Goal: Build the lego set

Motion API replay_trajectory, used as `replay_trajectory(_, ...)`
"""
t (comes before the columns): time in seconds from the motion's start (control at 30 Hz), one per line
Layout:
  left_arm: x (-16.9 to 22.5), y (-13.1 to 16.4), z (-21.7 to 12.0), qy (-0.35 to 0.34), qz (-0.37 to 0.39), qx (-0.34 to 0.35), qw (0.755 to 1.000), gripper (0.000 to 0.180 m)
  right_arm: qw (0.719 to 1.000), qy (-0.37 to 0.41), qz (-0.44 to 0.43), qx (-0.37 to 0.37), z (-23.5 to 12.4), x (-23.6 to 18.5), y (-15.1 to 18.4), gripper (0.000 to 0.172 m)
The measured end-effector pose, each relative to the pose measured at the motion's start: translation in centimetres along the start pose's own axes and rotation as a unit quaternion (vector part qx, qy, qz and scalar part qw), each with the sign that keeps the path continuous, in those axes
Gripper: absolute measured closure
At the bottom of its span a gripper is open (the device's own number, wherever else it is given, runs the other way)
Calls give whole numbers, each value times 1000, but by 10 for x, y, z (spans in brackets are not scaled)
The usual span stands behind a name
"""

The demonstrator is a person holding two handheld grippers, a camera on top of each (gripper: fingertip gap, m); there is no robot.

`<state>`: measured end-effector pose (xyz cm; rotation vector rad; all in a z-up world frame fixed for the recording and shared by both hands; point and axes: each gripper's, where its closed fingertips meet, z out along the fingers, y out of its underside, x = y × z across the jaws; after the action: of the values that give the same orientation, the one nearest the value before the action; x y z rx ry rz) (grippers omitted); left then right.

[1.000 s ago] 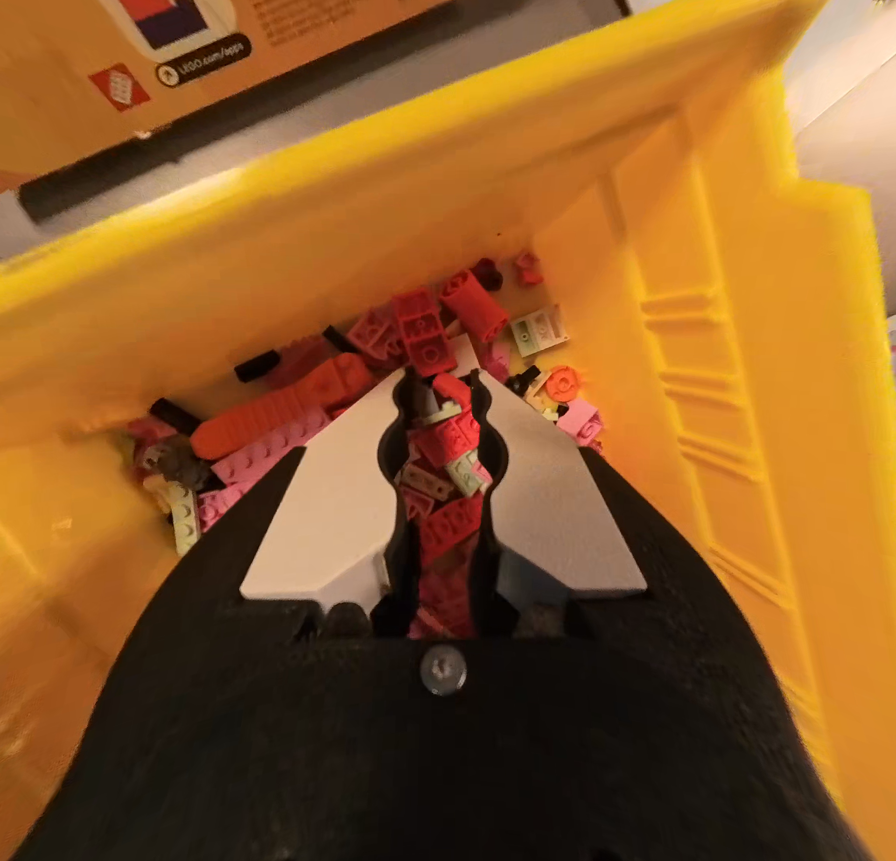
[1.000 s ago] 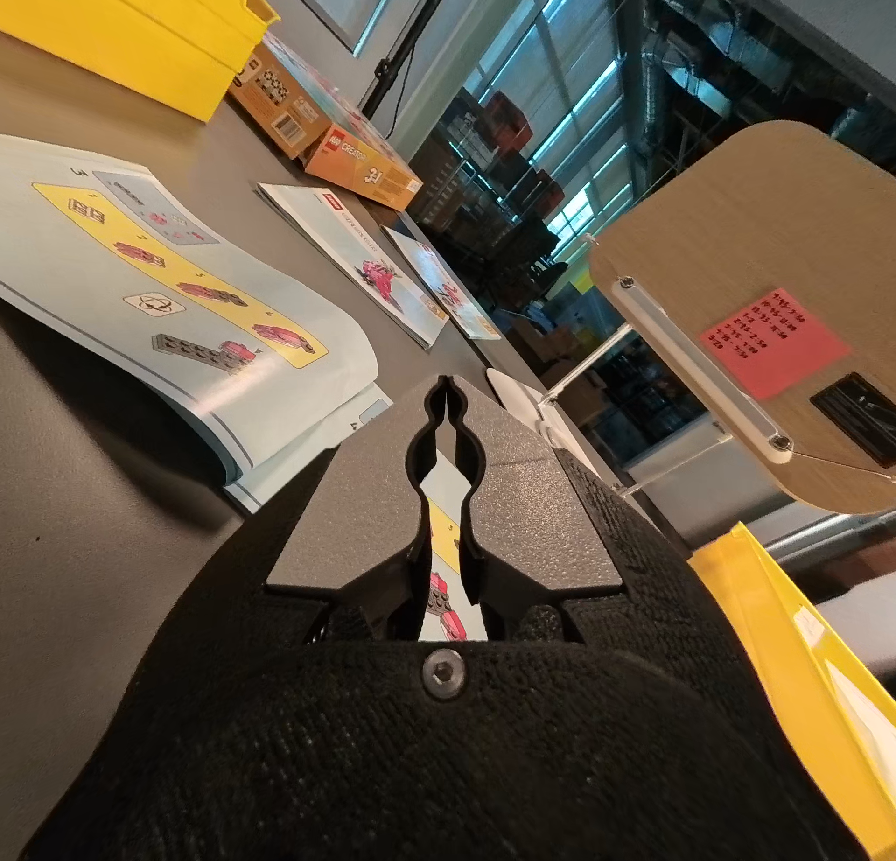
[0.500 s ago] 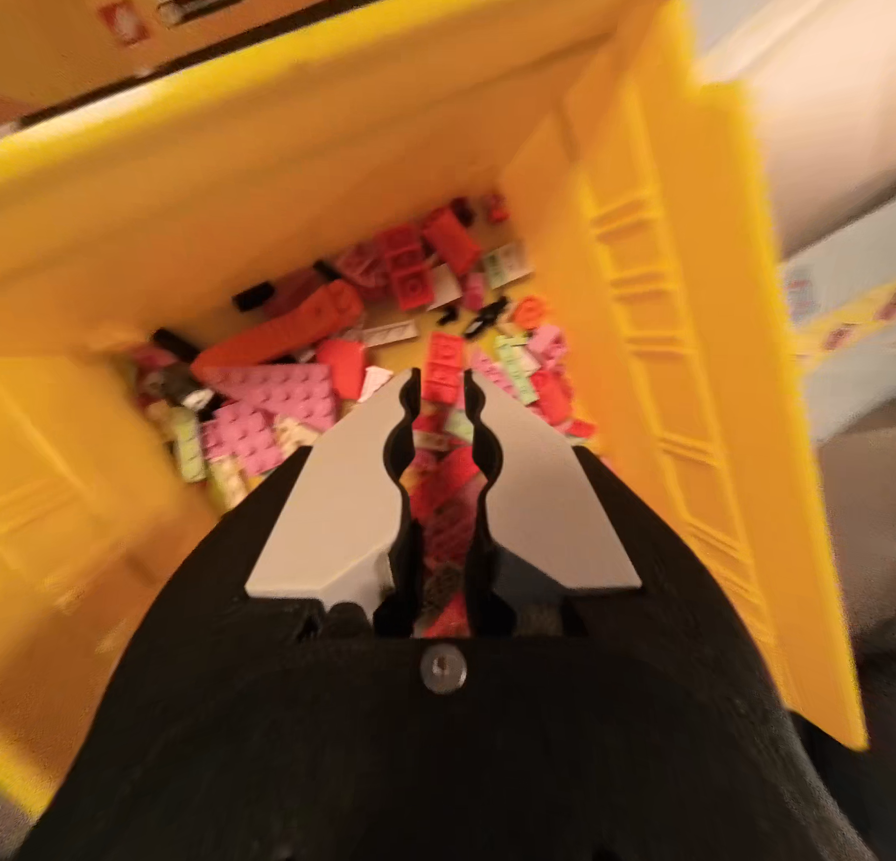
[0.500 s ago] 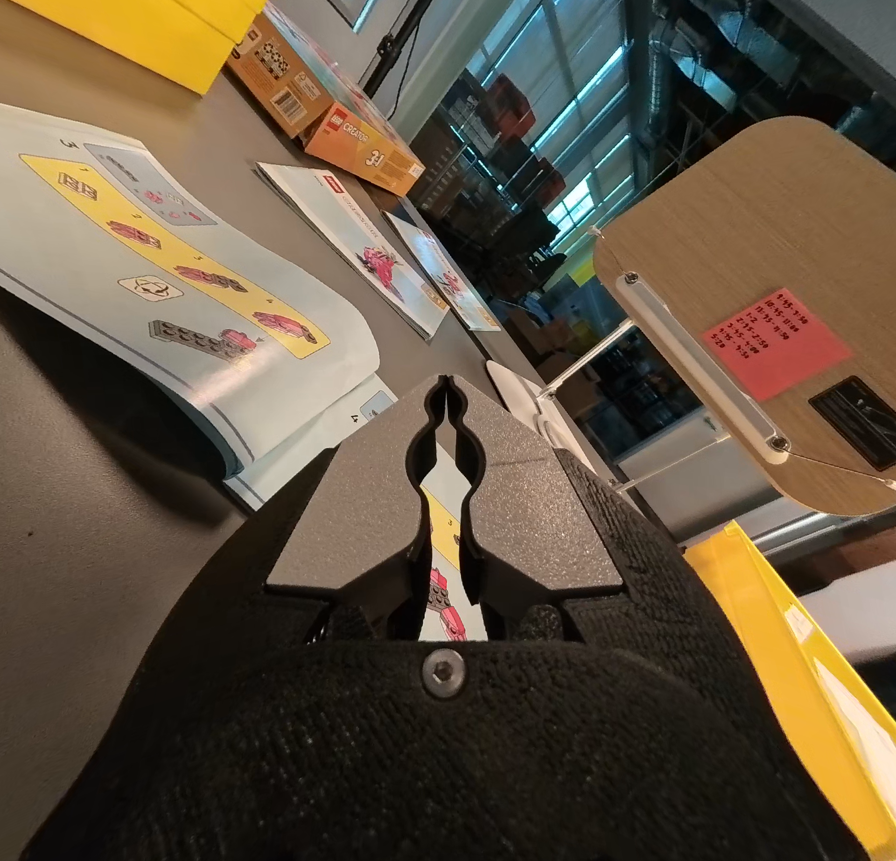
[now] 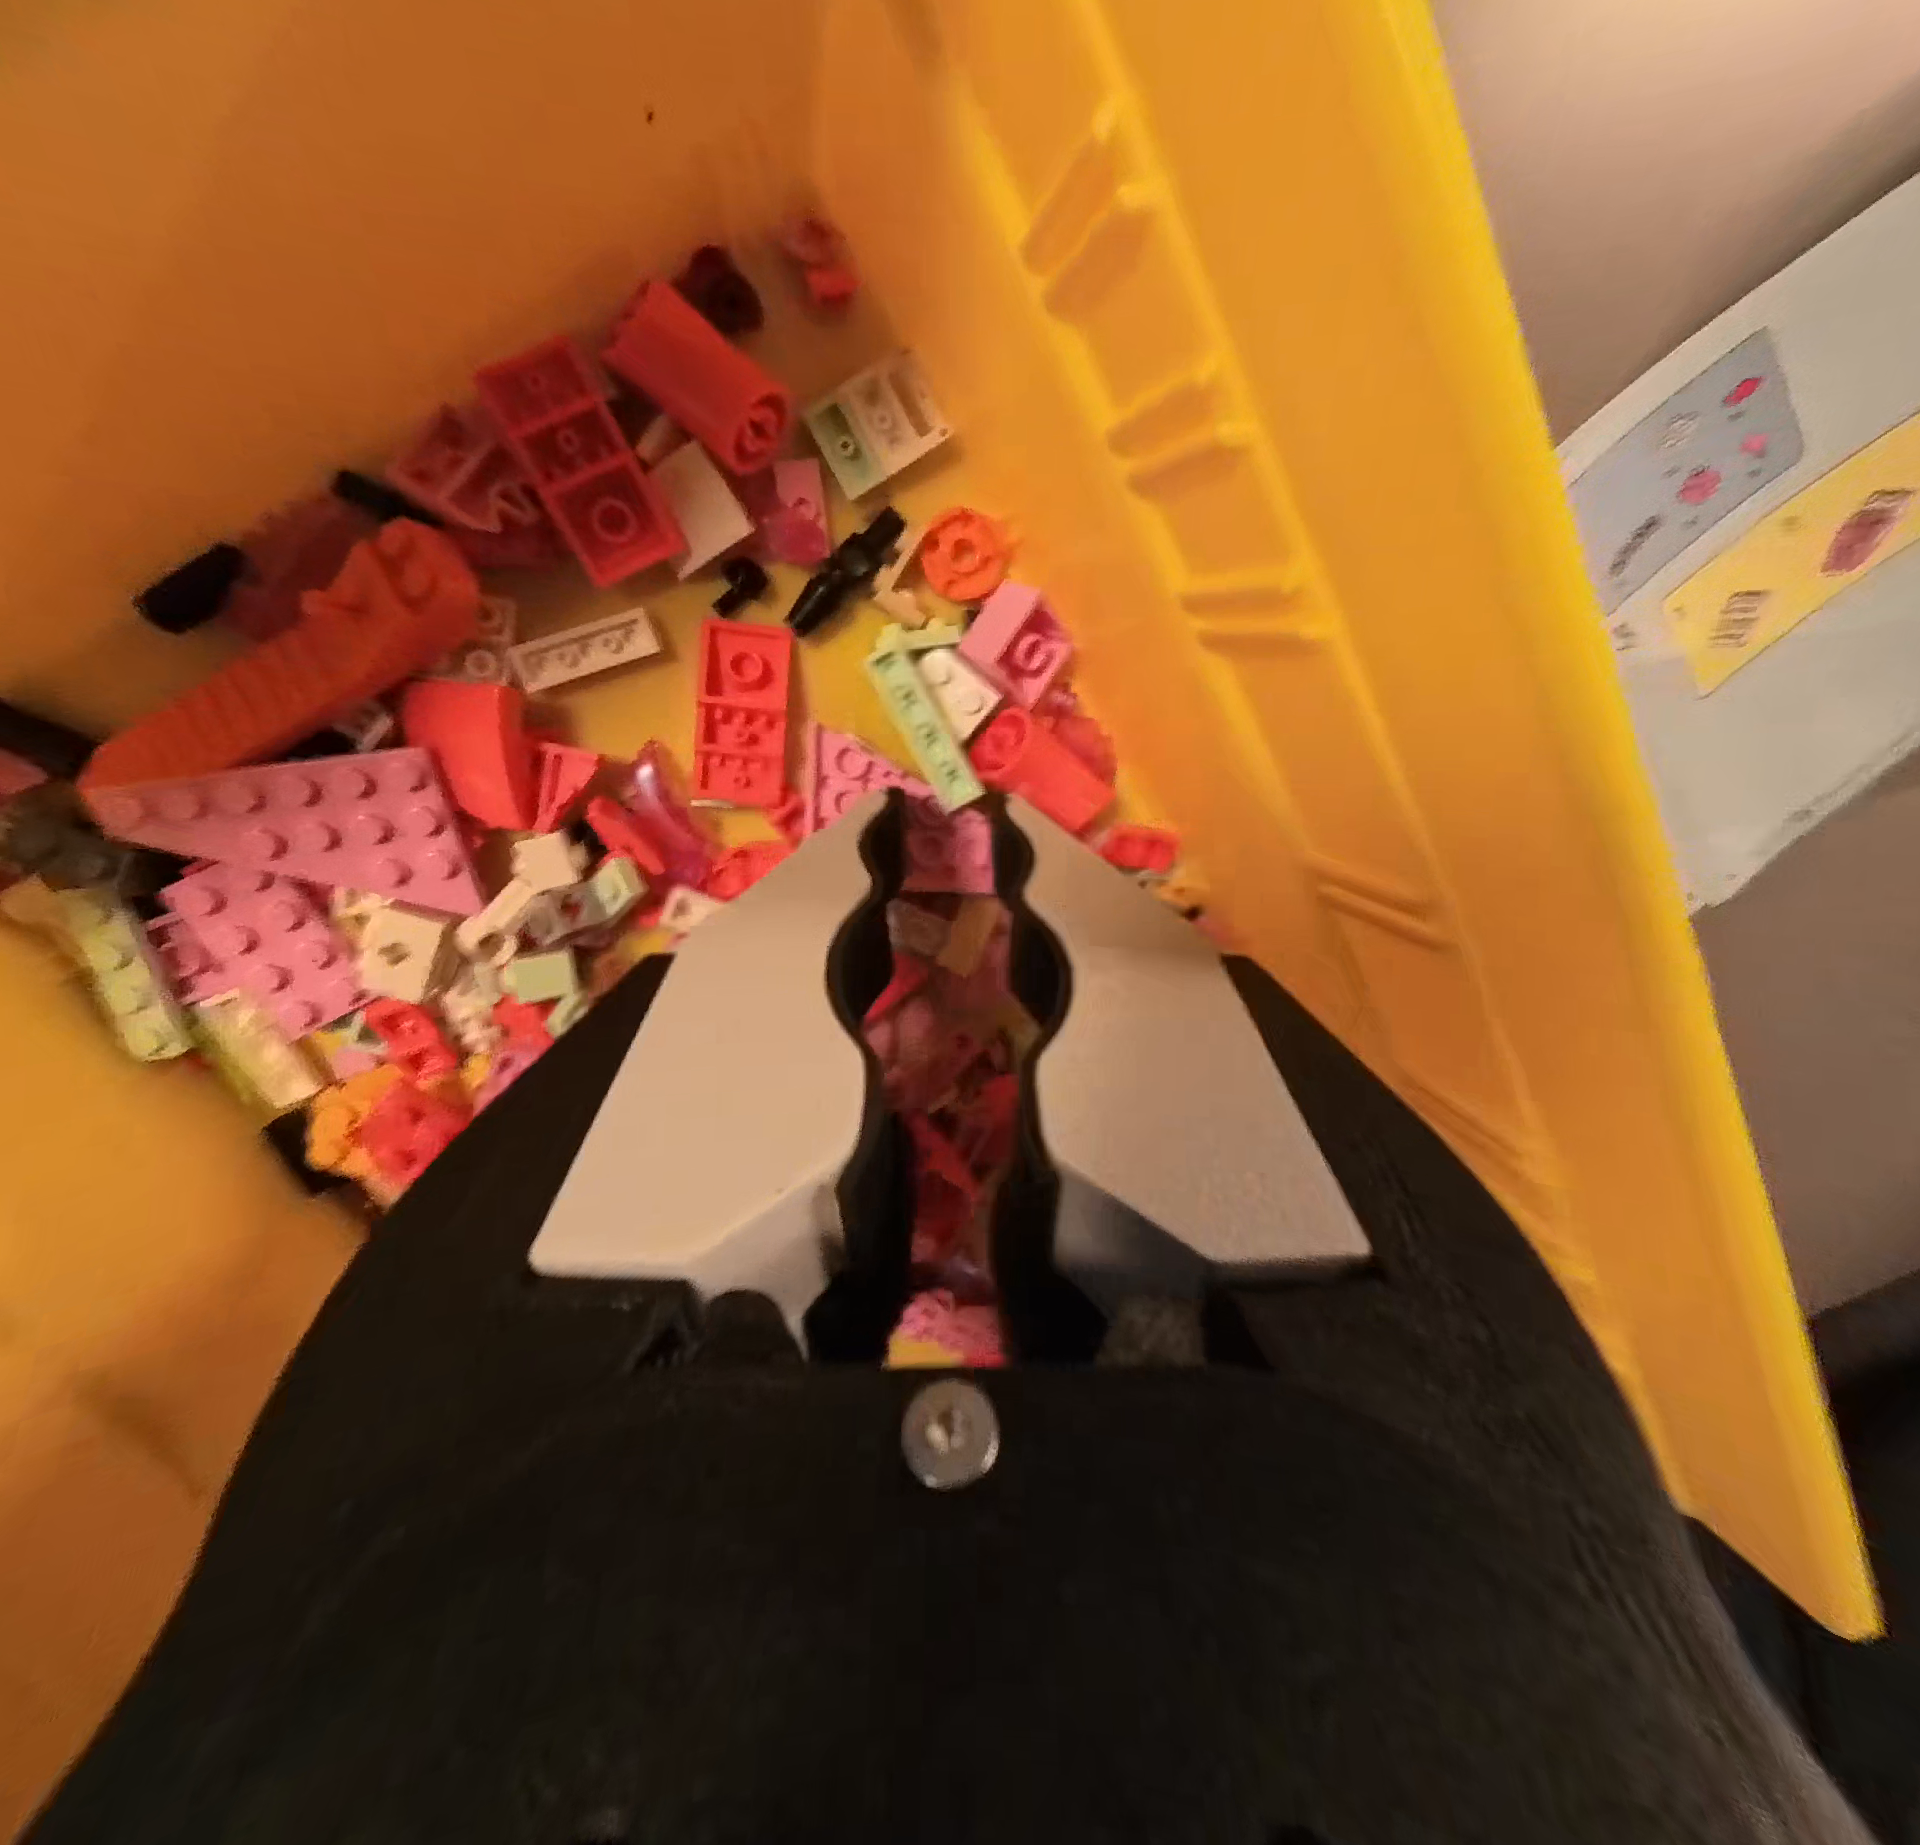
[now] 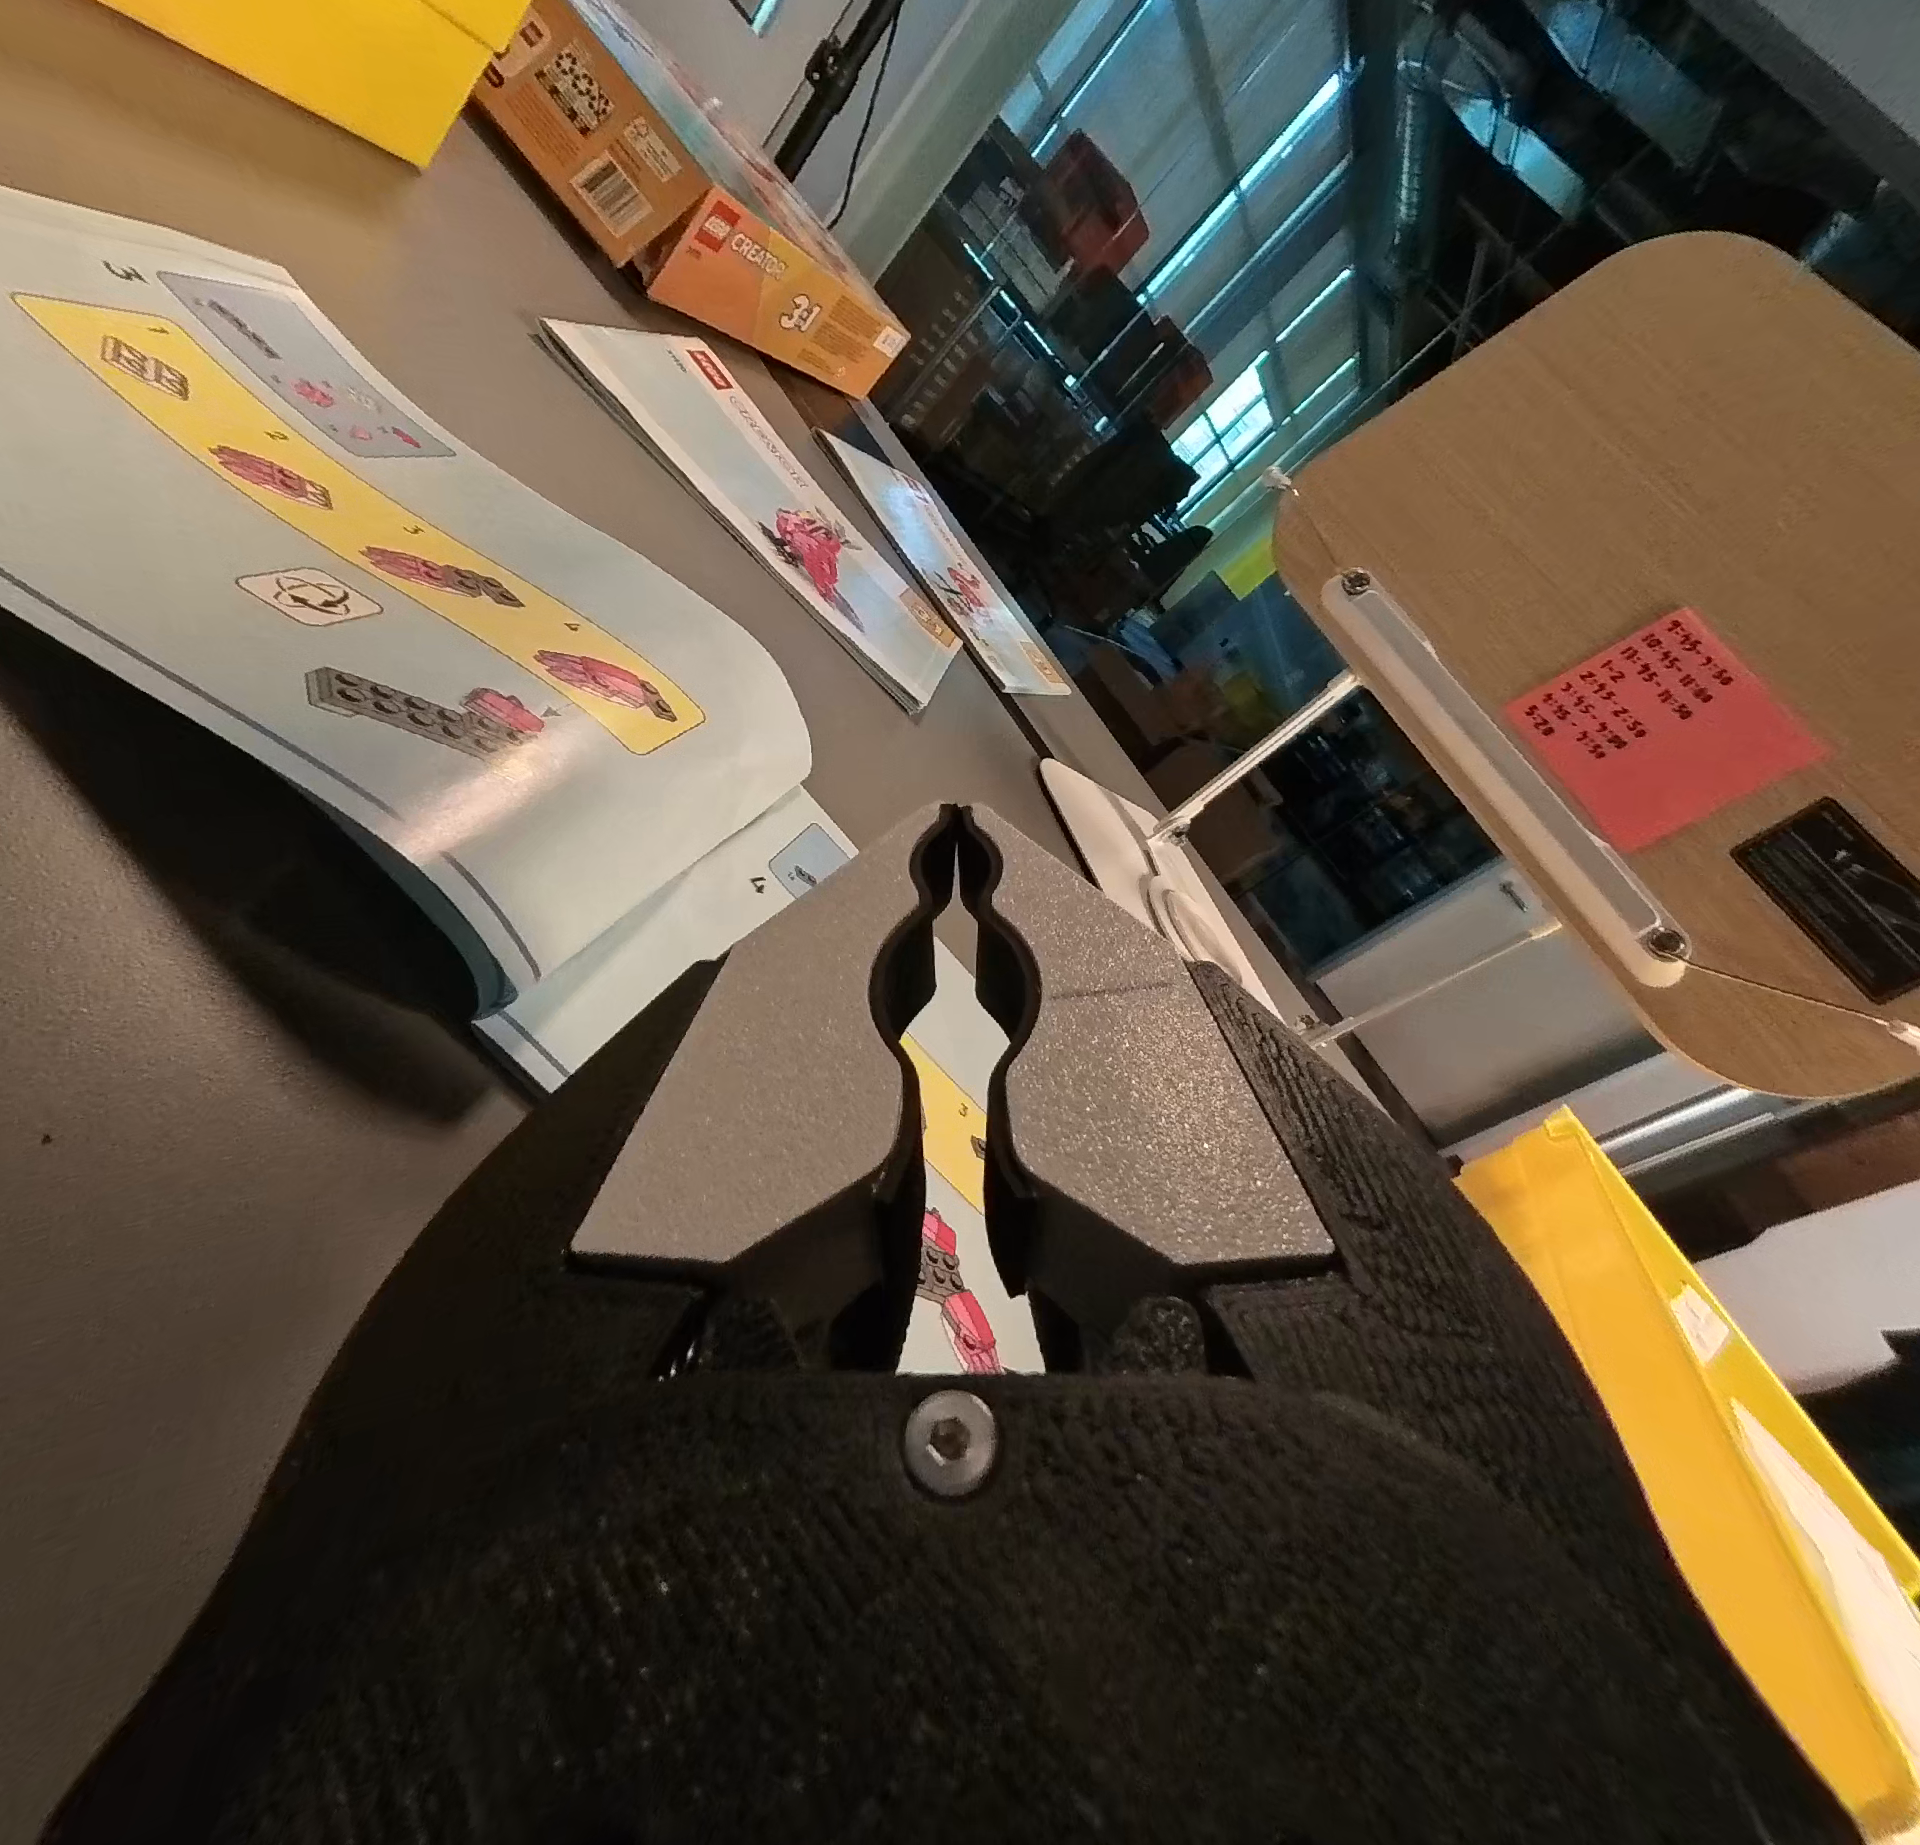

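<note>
Right claw: tips shut together, nothing between, low over grey table.
Nearest: open booklet, just left.
Beyond: two shut booklets, orange box, yellow bin.
Right: wooden board with red note; second yellow bin.

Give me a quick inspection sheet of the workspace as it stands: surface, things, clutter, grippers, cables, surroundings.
Surface: dark grey table, partly covered by paper.
Things: yellow bin holding loose bricks, mostly red and pink; pink plate and orange ridged piece among them.
Clutter: open booklet, two closed booklets, orange box, more yellow bins.
Grippers: left gripper inside the bin over the bricks, jaws slightly apart, a pink brick between the tips, grasp unclear; right gripper shut, empty, over the open booklet.
Cables: black cable along a stand pole.
Surroundings: wooden panel with red note; windows, shelving behind.
</note>
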<state>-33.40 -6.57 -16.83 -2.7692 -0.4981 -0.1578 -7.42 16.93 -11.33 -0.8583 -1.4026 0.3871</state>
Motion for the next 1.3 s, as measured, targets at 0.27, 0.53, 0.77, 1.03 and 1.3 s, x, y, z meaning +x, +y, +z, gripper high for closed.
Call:
replay_trajectory(0.27, 36, 5, -23, 81, -4, 35, 996, 166, 1000, -1, 5, 2, 0, 1, -1, 172)
replay_trajectory(0.53, 30, 12, -26, 40, 13, 8, 999, 161, 1000, -2, 3, 2, 0, 0, -1, 172)
replay_trajectory(0.77, 43, 63, -23, 50, 16, -100, 994, 155, 1000, -4, 2, 3, -1, -1, -1, 172)
replay_trajectory(1.03, 31, 27, -26, -8, 49, 3, 999, 154, 1000, -6, 2, 4, -1, -2, -1, 172)
replay_trajectory(1.3, 12, -63, -18, -4, 205, 116, 972, 154, 1000, -8, -11, -6, 1, -5, 1, 172)
